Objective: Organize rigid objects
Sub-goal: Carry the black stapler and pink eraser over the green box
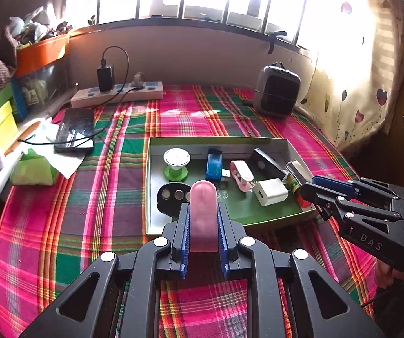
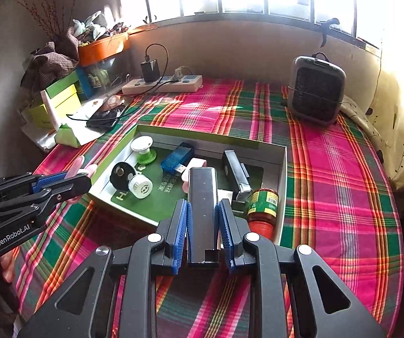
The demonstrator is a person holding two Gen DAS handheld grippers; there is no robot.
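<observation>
Each claw is clamped on a thing, the left claw (image 1: 202,226) on a pink piece (image 1: 203,214) and the right claw (image 2: 203,225) on a dark bar (image 2: 202,197), so both likely go down next into free spots near the front edge of the box (image 1: 219,140).

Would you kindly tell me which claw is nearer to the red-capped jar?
Right. The right claw hovers right beside the red-capped jar; the left claw is at the box's opposite, near-left edge.
</observation>
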